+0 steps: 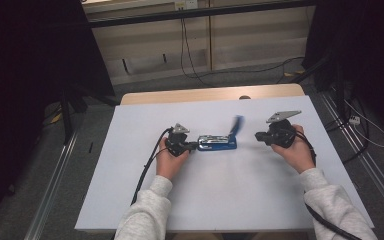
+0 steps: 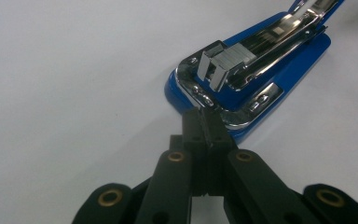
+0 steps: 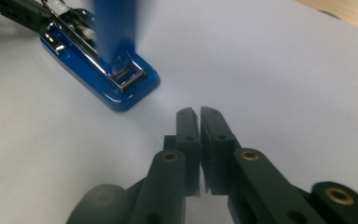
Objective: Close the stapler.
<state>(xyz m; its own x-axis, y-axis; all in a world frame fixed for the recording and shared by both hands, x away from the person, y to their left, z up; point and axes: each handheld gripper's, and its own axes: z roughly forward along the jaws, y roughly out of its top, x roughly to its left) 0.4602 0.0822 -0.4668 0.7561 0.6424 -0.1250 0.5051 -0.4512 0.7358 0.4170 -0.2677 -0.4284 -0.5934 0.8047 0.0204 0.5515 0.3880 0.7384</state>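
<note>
White-topped table (image 1: 240, 195); blue stapler (image 1: 218, 143) lying on it, opened.

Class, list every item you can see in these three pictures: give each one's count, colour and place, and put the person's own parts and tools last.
Stapler: one, blue with chrome metal parts, middle of the sheet, lid swung up and blurred.
Sheet: one, white, covering most of the table.
Table: one, light wood, its far edge showing beyond the sheet.
Cables on the floor: several, black, beyond the table.
Left gripper: one, black, jaws together at the stapler's hinge end; whether it pinches the base cannot be told.
Right gripper: one, black, jaws shut on nothing, right of the stapler.
Hands: two, in grey sleeves, at the near edge.
</note>
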